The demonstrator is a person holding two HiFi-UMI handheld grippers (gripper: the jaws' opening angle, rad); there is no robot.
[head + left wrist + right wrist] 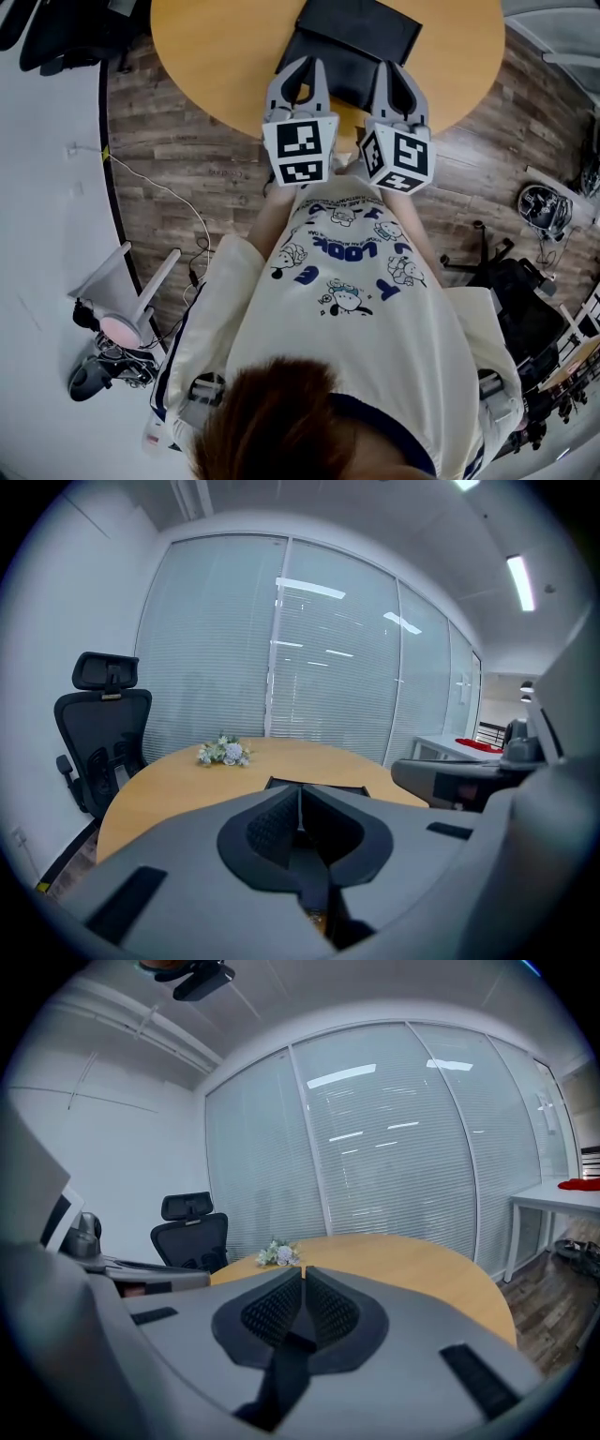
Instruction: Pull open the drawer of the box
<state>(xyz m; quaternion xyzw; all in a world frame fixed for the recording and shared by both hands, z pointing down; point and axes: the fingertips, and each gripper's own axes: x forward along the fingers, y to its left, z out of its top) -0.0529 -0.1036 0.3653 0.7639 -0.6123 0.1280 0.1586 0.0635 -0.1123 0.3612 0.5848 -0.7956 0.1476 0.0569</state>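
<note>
The person's cream T-shirt (347, 281) carries cartoon figures and blue print, of which only "LOOK" reads clearly. Ahead, the left gripper (302, 67) and right gripper (399, 71) each have their jaws pressed together on nothing, above the near edge of the black box (361, 33) on the round wooden table (216, 56). They cover its front, so drawer and contents stay unseen. Farther off lie what look like small artificial flowers (223, 752), then a black office chair (103, 733).
</note>
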